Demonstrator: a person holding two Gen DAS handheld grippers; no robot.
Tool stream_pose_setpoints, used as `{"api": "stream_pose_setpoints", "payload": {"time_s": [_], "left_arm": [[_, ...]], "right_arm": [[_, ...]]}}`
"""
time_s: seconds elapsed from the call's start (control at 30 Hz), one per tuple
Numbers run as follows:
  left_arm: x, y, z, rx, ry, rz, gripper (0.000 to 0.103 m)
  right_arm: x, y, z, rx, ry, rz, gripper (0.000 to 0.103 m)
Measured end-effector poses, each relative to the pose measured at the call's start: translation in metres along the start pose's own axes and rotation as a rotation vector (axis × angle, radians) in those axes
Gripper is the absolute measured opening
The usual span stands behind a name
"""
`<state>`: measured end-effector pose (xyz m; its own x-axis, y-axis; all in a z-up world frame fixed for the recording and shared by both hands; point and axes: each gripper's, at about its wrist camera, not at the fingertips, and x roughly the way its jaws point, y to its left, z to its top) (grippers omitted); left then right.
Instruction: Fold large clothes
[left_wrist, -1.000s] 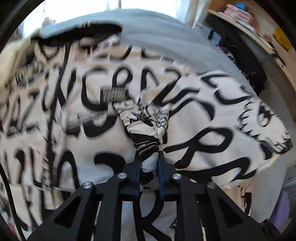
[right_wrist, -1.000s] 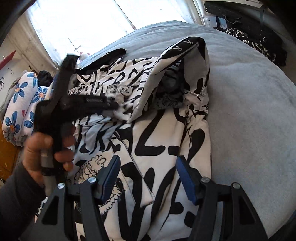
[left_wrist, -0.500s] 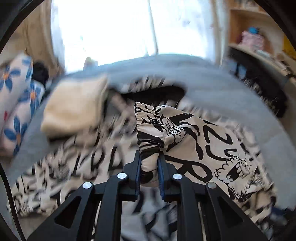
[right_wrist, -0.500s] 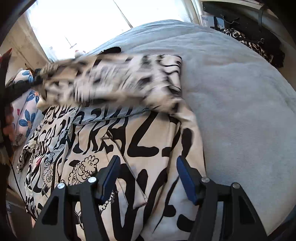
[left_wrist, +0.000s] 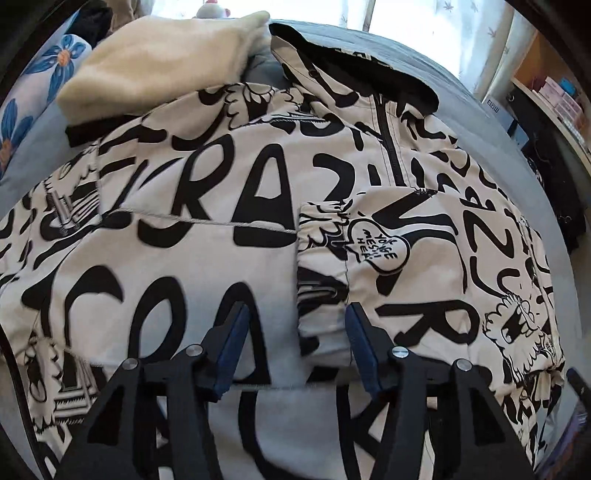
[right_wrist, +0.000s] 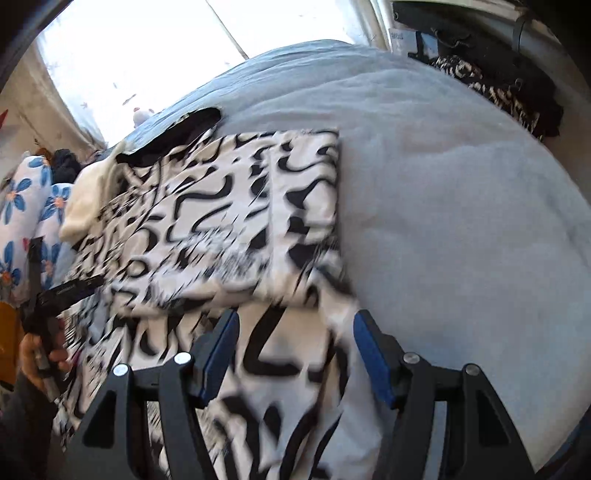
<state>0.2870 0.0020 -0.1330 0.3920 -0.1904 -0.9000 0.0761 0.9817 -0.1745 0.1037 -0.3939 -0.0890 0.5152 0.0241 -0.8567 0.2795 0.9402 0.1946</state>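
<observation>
The jacket (left_wrist: 229, 206) lies spread on the blanket (right_wrist: 461, 206), its sleeve (left_wrist: 406, 266) folded across its front, cuff toward the middle. A folded sweater (left_wrist: 162, 62) rests just beyond the jacket's far left corner, beside the pillows (right_wrist: 26, 206). The hood (left_wrist: 354, 70) lies at the far end. Dark clothes (right_wrist: 517, 92) sit past the blanket's right edge.

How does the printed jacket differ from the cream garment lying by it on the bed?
The printed jacket is covered in bold black lettering; the cream garment is plain. The jacket is spread wide, one sleeve folded across its front; the cream garment is a small bundle at its shoulder. The jacket looks smooth, the cream one fuzzy. Both lie on the grey bed cover.
</observation>
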Motion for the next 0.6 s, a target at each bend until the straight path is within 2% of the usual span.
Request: {"api": "stream_pose_setpoints", "payload": {"time_s": [0.1, 0.17, 0.2, 0.23, 0.27, 0.37, 0.4, 0.53, 0.57, 0.6], "left_arm": [[0.008, -0.006, -0.003, 0.021, 0.011, -0.019, 0.052], [0.017, -0.012, 0.002, 0.049, 0.005, -0.038, 0.029], [0.018, -0.017, 0.001, 0.063, 0.011, -0.029, 0.028], [0.016, -0.021, 0.0, 0.072, 0.003, -0.015, 0.022], [0.014, -0.025, 0.0, 0.085, -0.01, -0.013, 0.019], [-0.002, -0.034, 0.003, 0.114, -0.098, 0.001, 0.018], [-0.002, -0.034, 0.005, 0.124, -0.12, 0.006, 0.018], [0.021, -0.027, 0.006, 0.107, -0.011, 0.014, 0.031], [0.02, -0.024, 0.007, 0.099, -0.015, 0.0, 0.035], [0.016, -0.02, 0.01, 0.089, -0.017, -0.019, 0.04]], "right_arm": [[0.026, 0.0, 0.015, 0.006, 0.051, -0.048, 0.064], [0.043, -0.001, 0.018, 0.012, 0.107, -0.064, 0.064], [0.053, -0.003, 0.017, 0.016, 0.137, -0.051, 0.063], [0.058, -0.003, 0.016, 0.019, 0.15, -0.038, 0.045], [0.059, -0.002, 0.016, 0.023, 0.152, -0.022, 0.037], [0.048, 0.001, 0.015, 0.016, 0.09, -0.048, 0.034], [0.052, -0.001, 0.013, 0.023, 0.099, -0.048, 0.034], [0.055, -0.003, 0.014, 0.03, 0.137, -0.037, 0.042], [0.049, -0.003, 0.018, 0.024, 0.132, -0.02, 0.044], [0.044, -0.003, 0.023, 0.023, 0.117, 0.001, 0.051]]}}
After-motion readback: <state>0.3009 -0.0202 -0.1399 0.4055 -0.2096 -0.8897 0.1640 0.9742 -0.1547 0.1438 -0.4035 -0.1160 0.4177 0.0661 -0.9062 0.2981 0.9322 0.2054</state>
